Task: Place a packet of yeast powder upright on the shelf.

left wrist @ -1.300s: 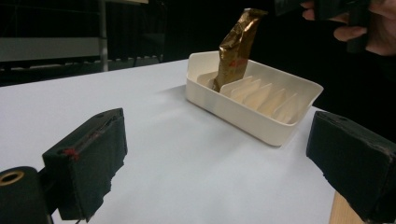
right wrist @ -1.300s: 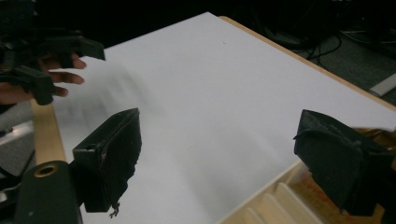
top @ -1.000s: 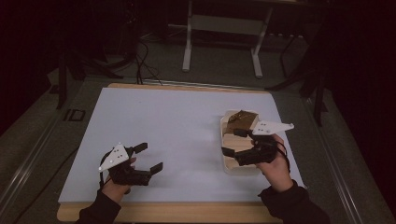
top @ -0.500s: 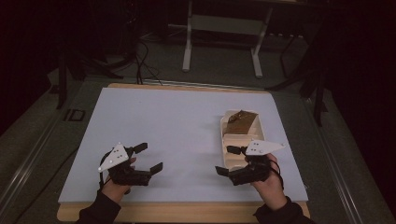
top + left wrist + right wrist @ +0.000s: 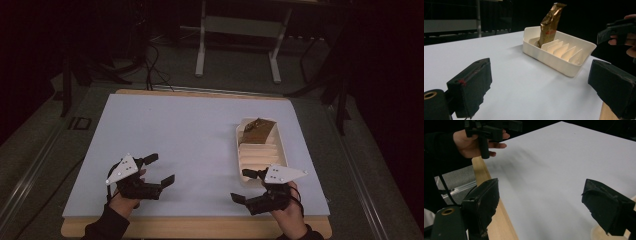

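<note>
The white table top [image 5: 190, 145] carries everything, on a wooden board whose edge runs along the near side. Both hands sit low at that near edge. The left gripper [image 5: 160, 170] is held near the left corner, its jaws spread wide with nothing between them, pointing across toward the tray. The right gripper [image 5: 248, 185] is just at the near end of the white slotted tray [image 5: 280, 150], jaws likewise wide apart and empty, pointing left across the bare top.

The left gripper view shows the tray's upright dividers and its low walls, which the high view flattens. The right gripper view looks across the bare sheet at the other hand [image 5: 474, 143].

A gold-brown foil packet [image 5: 549, 23] stands upright in the tray's farthest slot; the nearer slots hold nothing.
</note>
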